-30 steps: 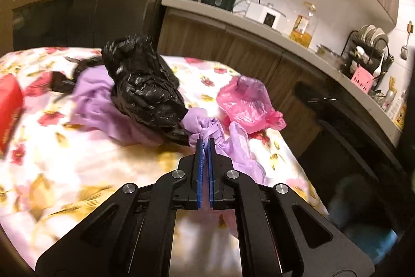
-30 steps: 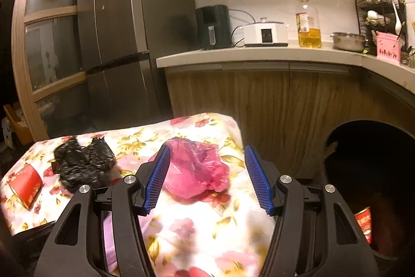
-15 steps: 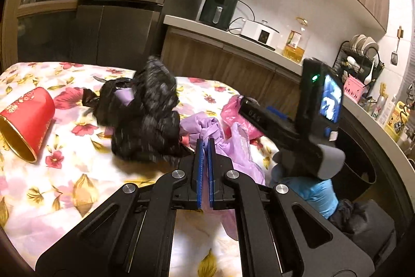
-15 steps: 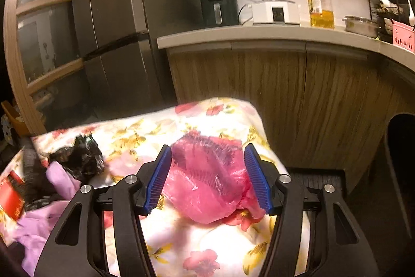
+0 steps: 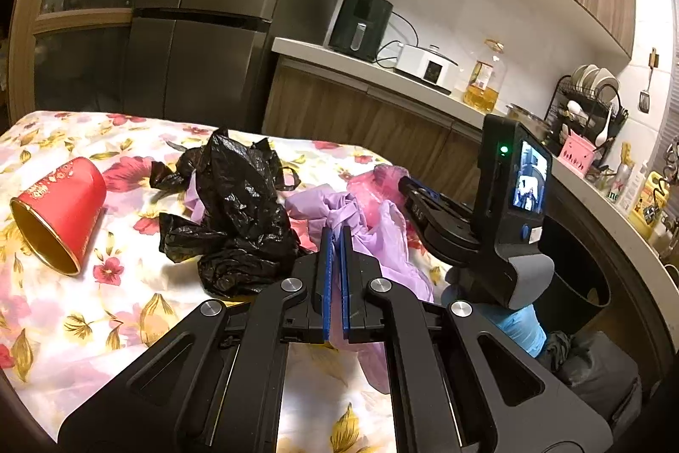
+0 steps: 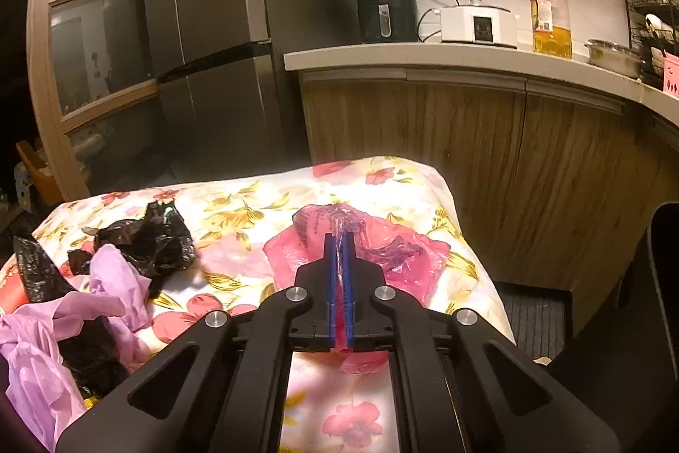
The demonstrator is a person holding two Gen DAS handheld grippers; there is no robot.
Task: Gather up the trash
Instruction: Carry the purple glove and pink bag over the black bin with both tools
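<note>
Since half a second ago my right tongs [image 6: 338,240] have gone from spread around the pink bag [image 6: 382,245] to pressed together on it, a fold of pink film caught between the blue pads. From the left wrist, my left tongs [image 5: 335,236] stay pinched on the purple bag [image 5: 339,209], which trails back between the fingers and hangs off the near table edge. The black bag [image 5: 242,215] lies crumpled just left of the tips, touching the purple one; it has settled lower than before. Farther left, the red cup [image 5: 59,215] lies on its side, mouth toward me. My right tongs [image 5: 418,194] now reach in from the right, their tips at the pink bag [image 5: 382,177] just beyond my own tips. A dark bin [image 5: 577,274] stands to the right, off the table.

From the right wrist, the pink bag rests on the flowered tablecloth [image 6: 237,206] near its far right corner, straight ahead of the tips. To the left lie the black bag [image 6: 144,240] and, nearer me, the purple bag [image 6: 114,283].
</note>
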